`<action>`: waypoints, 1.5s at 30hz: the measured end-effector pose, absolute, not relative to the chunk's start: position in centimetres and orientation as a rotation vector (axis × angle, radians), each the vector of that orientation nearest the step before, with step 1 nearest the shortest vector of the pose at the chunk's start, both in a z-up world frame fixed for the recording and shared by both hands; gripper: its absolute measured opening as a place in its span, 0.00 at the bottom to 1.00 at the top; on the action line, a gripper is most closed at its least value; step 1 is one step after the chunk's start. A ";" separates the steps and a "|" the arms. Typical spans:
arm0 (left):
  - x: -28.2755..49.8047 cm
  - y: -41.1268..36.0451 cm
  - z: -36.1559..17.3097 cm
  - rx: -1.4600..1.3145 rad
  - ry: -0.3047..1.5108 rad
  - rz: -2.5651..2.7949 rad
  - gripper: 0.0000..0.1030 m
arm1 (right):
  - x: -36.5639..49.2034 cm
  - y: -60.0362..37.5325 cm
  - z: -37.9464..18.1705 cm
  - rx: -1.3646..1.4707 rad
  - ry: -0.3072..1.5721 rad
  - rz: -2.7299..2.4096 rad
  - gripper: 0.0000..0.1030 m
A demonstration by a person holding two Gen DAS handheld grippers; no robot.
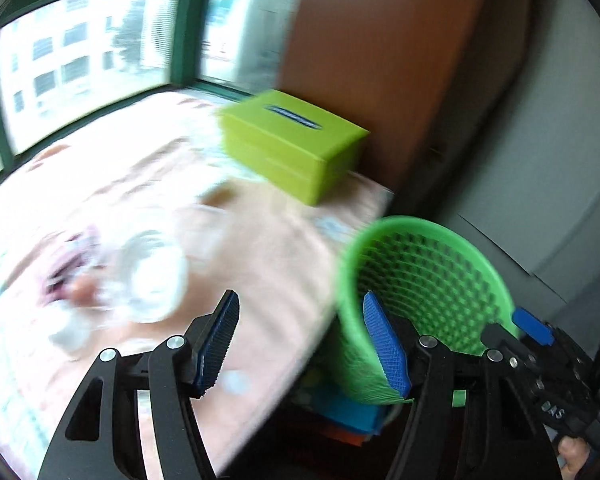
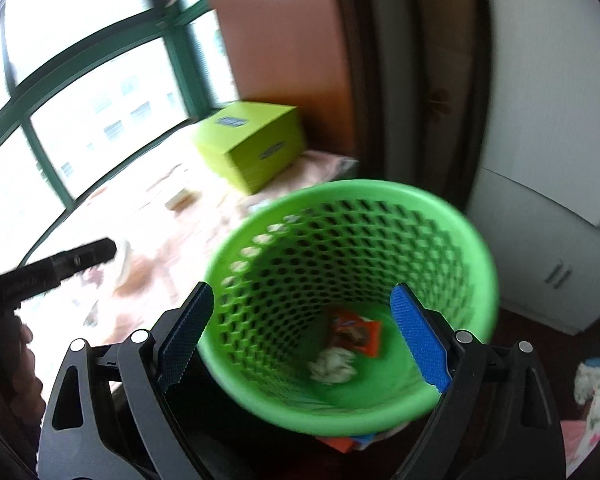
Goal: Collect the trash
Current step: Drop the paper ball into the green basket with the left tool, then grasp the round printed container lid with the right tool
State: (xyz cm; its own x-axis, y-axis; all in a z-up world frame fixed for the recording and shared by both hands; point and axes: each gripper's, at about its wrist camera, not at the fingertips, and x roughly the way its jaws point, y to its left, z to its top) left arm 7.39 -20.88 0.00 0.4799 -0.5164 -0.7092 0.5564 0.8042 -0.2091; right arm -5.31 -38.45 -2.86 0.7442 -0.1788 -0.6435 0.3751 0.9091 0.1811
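Note:
A green mesh waste basket [image 2: 352,208] stands beside the table edge; it also shows in the left wrist view [image 1: 428,240]. Inside it lie an orange wrapper [image 2: 356,330] and a crumpled white tissue [image 2: 334,364]. My right gripper [image 2: 302,332] is open and empty, hovering over the basket's mouth. My left gripper [image 1: 304,344] is open and empty above the table's edge, just left of the basket. A blurred clear plastic cup [image 1: 152,276] and a crumpled purple-white piece of trash [image 1: 74,264] lie on the pink patterned tablecloth [image 1: 240,240], ahead and left of the left gripper.
A lime green tissue box [image 1: 296,140] sits at the table's far corner, also in the right wrist view [image 2: 252,140]. Green-framed windows [image 1: 80,56] run behind the table. A brown wooden panel [image 1: 372,60] and white cabinet [image 2: 548,240] stand to the right. Colourful items [image 1: 348,412] lie under the basket.

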 end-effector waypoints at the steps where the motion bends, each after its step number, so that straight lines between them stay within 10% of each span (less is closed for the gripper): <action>1: 7.7 -19.8 0.0 0.048 0.837 -0.621 0.61 | -4.8 -37.7 -2.9 0.301 0.670 -0.283 0.87; 38: 12.3 1.5 -2.9 -0.158 0.839 -0.081 0.70 | 10.2 -16.8 -11.4 0.009 0.848 0.187 0.87; 45: 12.8 0.7 -3.7 -0.152 0.859 -0.120 0.70 | 10.8 -16.7 -11.7 0.003 0.866 0.194 0.70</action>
